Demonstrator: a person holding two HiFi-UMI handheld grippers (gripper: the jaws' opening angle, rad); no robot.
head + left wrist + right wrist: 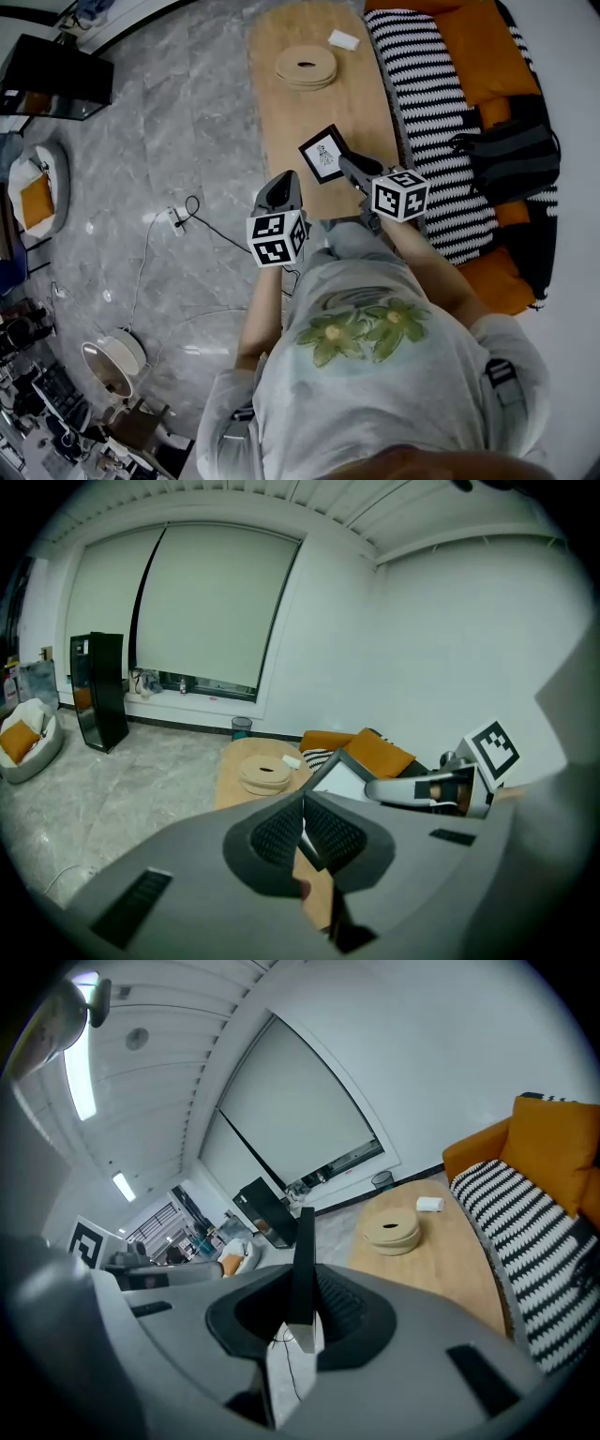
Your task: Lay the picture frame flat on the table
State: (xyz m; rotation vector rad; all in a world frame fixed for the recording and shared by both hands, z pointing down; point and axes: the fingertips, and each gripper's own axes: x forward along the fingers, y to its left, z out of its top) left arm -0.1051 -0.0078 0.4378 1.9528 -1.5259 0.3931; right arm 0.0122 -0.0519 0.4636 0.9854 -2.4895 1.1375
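Observation:
The picture frame (323,153) has a black border and a white print. It hangs tilted above the near end of the wooden table (281,112). My right gripper (345,167) is shut on its right edge. In the right gripper view the frame (302,1260) shows edge-on as a black strip pinched between the pads. My left gripper (285,180) is just left of the frame, shut, with nothing in it. In the left gripper view the frame (342,782) shows beyond the closed left gripper (302,803), with the right gripper (412,789) on it.
A stack of round wooden discs (306,67) and a small white box (343,39) lie at the table's far end. A striped blanket (422,84) covers the orange sofa (478,47) on the right, with a black bag (511,150) on it. Cables (187,211) trail across the marble floor.

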